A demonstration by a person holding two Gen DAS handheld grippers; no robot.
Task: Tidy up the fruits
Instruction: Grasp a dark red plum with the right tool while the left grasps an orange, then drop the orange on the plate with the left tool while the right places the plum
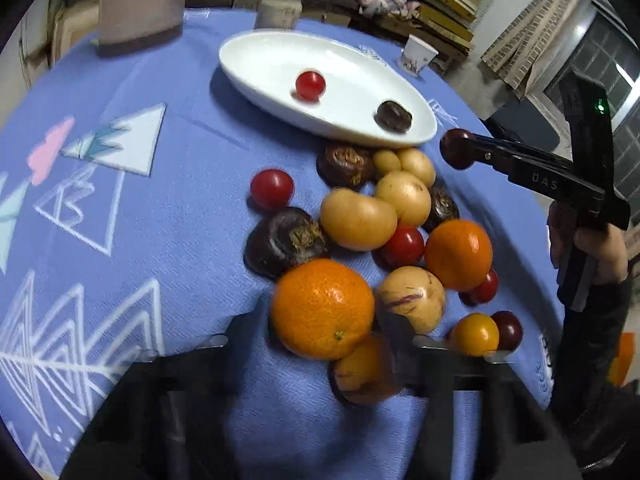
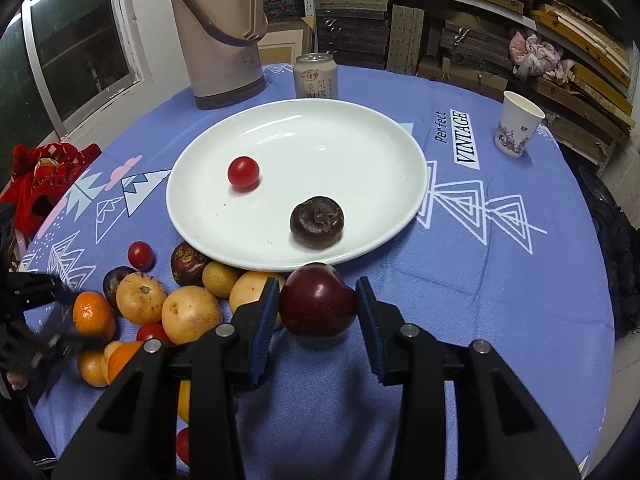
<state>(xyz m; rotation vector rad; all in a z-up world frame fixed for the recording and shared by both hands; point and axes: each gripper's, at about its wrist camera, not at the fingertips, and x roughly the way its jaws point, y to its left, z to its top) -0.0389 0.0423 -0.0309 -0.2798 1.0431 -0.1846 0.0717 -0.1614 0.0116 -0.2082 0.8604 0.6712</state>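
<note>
the right gripper holds a dark red plum between its blue pads, raised just off the near rim of the white plate. from the left wrist view the same plum sits at the tip of the right gripper, just beside the plate's right end.

on the plate lie a cherry tomato toward the left and a dark water chestnut near the front edge, well apart from each other.

the rest of the fruit is heaped on the blue tablecloth just in front of the plate and to the left of the held plum: pale yellow round fruits, another water chestnut touching the plate's rim, a loose cherry tomato, and a mandarin at the left edge of the heap. the yellow fruits crowd right against the right gripper's left finger.

the left gripper hovers low over the near side of the heap, its jaws spread wide with a large mandarin between them; the fingers are blurred and whether they touch it cannot be told. a second mandarin lies further right in the pile.

behind the plate stand a beige thermos jug and a drink can, close together. a paper cup stands well to the right. a red cloth lies at the table's left edge.
</note>
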